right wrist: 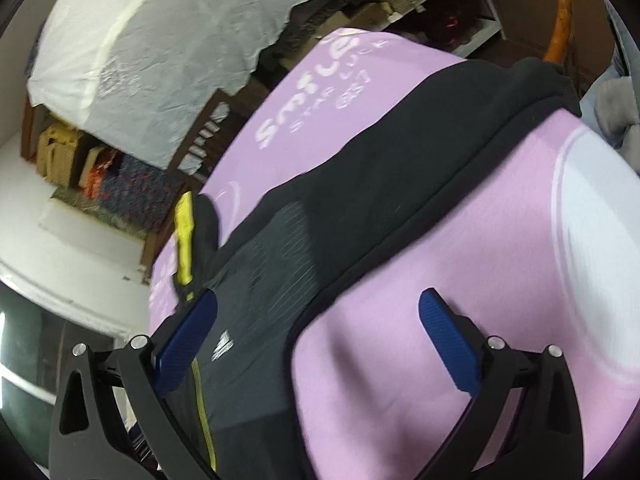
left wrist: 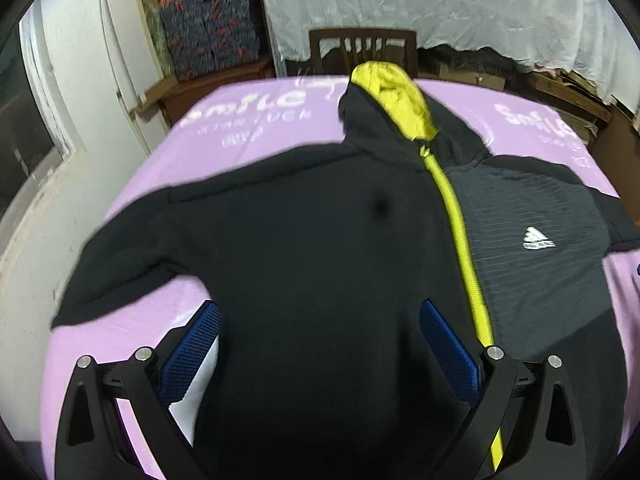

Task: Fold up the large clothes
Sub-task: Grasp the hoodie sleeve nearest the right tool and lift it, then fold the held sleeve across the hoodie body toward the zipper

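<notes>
A black hooded jacket (left wrist: 304, 232) with a yellow zip and yellow hood lining lies front up on a pink cloth-covered table (left wrist: 248, 128). Its left half is folded over the middle; the grey right chest panel with a white logo shows. My left gripper (left wrist: 320, 320) is open above the jacket's lower body, holding nothing. My right gripper (right wrist: 318, 312) is open over the jacket's right side (right wrist: 256, 280), where the right sleeve (right wrist: 420, 148) stretches out to the table's far edge. It holds nothing.
A dark wooden chair (left wrist: 362, 50) stands behind the table's far edge. White plastic sheeting (left wrist: 440, 0) covers shelves at the back. A white wall (left wrist: 80, 80) is on the left. Cardboard boxes (left wrist: 568, 92) sit at the right.
</notes>
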The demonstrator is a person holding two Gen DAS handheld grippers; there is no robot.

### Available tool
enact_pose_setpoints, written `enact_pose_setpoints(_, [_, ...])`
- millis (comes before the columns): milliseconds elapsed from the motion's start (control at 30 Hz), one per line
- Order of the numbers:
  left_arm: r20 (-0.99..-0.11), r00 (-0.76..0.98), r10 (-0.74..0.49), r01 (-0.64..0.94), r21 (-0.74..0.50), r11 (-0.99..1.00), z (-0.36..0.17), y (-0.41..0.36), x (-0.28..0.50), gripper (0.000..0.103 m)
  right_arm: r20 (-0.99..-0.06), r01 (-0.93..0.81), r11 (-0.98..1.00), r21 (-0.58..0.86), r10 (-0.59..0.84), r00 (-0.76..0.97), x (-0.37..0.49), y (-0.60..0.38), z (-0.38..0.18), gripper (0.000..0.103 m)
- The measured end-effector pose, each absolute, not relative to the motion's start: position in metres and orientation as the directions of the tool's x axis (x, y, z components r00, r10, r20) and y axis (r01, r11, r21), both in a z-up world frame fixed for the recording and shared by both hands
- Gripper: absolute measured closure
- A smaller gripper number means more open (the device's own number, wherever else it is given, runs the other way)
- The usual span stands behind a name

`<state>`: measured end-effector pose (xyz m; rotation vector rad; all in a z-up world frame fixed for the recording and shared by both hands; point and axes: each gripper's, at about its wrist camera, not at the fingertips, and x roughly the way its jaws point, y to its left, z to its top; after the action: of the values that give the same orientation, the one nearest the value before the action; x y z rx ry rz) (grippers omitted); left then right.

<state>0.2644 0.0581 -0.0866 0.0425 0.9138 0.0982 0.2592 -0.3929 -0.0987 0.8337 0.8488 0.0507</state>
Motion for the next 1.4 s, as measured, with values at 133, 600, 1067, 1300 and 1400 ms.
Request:
enact_pose_setpoints(133, [-0.831, 0.548, 0.102, -0.1, 0.055, 0.993, -0.113, 0.075, 0.279, 0.003, -0.656, 0.323, 0.68, 0.659, 0.309, 0.688, 0.282, -0.411, -0.11, 0.004])
enact_pose_setpoints(600, [-0.814, 0.575, 0.086, -0.111, 0.027, 0.993, -0.116, 0.076, 0.277, 0.003, -0.557, 0.359, 0.642, 0.678, 0.129, 0.821, 0.3, -0.478, -0.118, 0.027])
enact_pose_setpoints(1067, [-0.827, 0.555, 0.09, -0.11, 0.035, 0.993, -0.114, 0.086, 0.28, 0.003, -0.595, 0.435, 0.591, 0.679, 0.095, 0.798, 0.287, -0.5, -0.126, 0.098])
enact_pose_setpoints(1300, [-0.831, 0.54, 0.135, -0.252, -0.007, 0.968, -0.106, 0.135, 0.289, 0.003, -0.556, 0.277, 0.828, 0.488, 0.051, 0.83, 0.294, -0.412, -0.044, 0.098])
enact_pose_setpoints(1400, [-0.83, 0.539, 0.142, -0.29, -0.024, 0.957, -0.103, 0.15, 0.293, 0.003, -0.543, 0.207, 0.878, 0.432, 0.07, 0.837, 0.296, -0.368, -0.025, 0.098])
